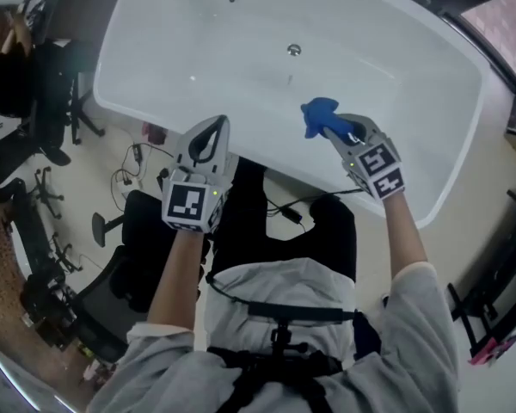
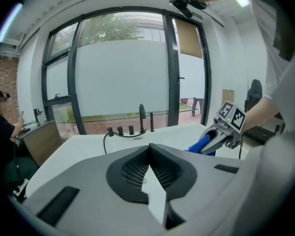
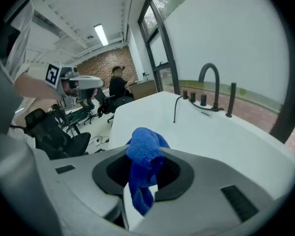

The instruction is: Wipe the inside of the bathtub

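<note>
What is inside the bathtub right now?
The bathtub is bare and white inside, with a drain showing. The right gripper holds a blue cloth over the near side, covering the surface beneath.

No words, brand names or numbers legible anywhere. Only black-and-white square marker patterns without letters or digits: one face showing on the left cube (image 1: 192, 203) of the left gripper (image 1: 213, 129), two faces showing on the right cube (image 1: 381, 169) of the right gripper (image 1: 334, 127). Same patterns small in the gripper views, on the right cube (image 2: 232, 116) and on the left cube (image 3: 52, 73).
</note>
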`<state>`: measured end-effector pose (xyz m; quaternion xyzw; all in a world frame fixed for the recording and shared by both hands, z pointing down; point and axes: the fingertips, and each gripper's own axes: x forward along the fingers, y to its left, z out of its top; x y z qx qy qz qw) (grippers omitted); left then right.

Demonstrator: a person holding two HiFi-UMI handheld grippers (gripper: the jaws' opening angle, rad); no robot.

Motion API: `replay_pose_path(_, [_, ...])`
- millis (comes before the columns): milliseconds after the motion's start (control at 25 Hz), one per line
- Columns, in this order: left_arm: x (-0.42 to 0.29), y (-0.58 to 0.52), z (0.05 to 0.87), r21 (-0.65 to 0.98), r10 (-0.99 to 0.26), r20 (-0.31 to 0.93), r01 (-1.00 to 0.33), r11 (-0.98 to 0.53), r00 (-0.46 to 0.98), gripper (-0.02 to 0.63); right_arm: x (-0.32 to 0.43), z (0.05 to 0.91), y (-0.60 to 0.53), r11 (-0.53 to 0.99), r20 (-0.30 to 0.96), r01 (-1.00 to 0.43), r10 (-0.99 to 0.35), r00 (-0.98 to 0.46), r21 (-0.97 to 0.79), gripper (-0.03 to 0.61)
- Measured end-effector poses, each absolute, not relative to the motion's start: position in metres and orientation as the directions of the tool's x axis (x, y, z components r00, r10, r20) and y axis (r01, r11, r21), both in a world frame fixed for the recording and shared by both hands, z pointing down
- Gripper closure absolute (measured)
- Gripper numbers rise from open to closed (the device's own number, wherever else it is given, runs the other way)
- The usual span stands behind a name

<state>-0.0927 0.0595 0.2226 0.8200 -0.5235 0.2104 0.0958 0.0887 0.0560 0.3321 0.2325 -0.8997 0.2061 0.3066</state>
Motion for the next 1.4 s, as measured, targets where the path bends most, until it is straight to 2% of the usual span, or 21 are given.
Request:
replay_pose_path(320, [-0.1, 0.027, 0.31, -0.007, -0.738, 0.5, -0.85, -0.526, 0.453, 0.612, 0.039, 0.445, 0.055, 0.816, 0.706, -0.474, -0.12, -0.699, -0.331, 0.477])
replay_pose_path(600, [-0.111, 0.015, 0.375, 0.039, -0.702, 0.549, -0.853, -0.52, 0.453, 0.612, 0.007, 0.536, 0.083, 0.846, 0.744, -0.345, 0.087, -0.663, -0.406, 0.479])
replay_pose_path(840, [-0.114, 0.008, 0.413, 0.06, -0.676, 0.574, -0.848, -0.527, 0.461, 0.612, -0.013, 0.58, 0.112, 0.812, 0.717, -0.248, 0.27, -0.643, -0.529, 0.479])
replay_pose_path(1400, [-0.089, 0.01, 0.513, 0.199, -0.506, 0.695, -0.813, -0.548, 0.511, 0.612, -0.041, 0.634, 0.13, 0.745, 0.677, -0.204, 0.409, -0.613, -0.635, 0.483])
